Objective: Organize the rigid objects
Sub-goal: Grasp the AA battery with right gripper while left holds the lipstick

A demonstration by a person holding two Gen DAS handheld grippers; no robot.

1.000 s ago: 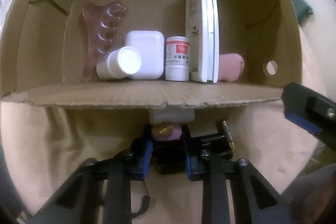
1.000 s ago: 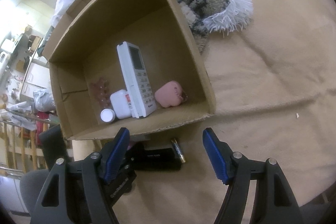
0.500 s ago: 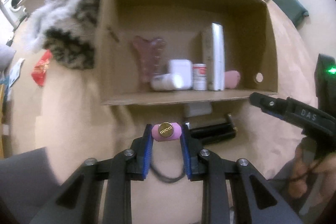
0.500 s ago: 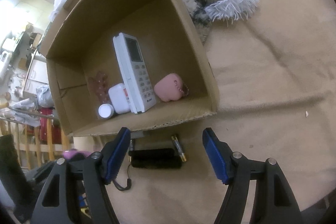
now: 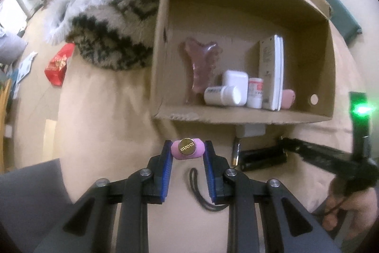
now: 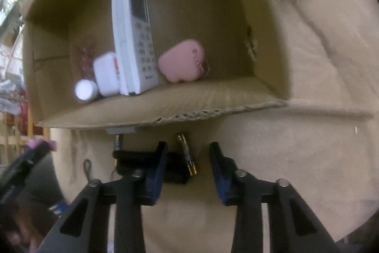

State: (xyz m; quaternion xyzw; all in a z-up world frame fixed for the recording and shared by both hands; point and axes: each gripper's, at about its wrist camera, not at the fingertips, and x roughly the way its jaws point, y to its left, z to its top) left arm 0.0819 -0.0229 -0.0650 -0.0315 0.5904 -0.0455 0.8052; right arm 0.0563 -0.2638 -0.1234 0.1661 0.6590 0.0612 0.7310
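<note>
My left gripper (image 5: 187, 144) is shut on a small pink tube with a round gold cap (image 5: 187, 150) and holds it above the beige cover, in front of the cardboard box (image 5: 246, 116). Low in front of the box (image 6: 165, 108), the jaws of my right gripper (image 6: 188, 146) are closing. A gold-ended battery (image 6: 187, 154) lies between them, and the pads are not touching it. A black device (image 6: 132, 158) lies partly behind the left finger. The box holds a white remote (image 6: 135, 44), a pink pouch (image 6: 182, 63), a white case (image 6: 105, 74), pill bottles (image 5: 222, 95) and a pink comb-like piece (image 5: 200, 63).
A furry patterned throw (image 5: 113, 16) lies against the box's left side, with a red packet (image 5: 58, 65) further left. A black cord loop (image 5: 201, 191) lies under my left gripper. A flat white item (image 5: 251, 129) sticks out below the box's front wall. A grey surface (image 5: 30, 193) sits at bottom left.
My left gripper has lifted and drawn back from the box with the pink tube. My right gripper has come down over the battery and black device, and its jaws have narrowed.
</note>
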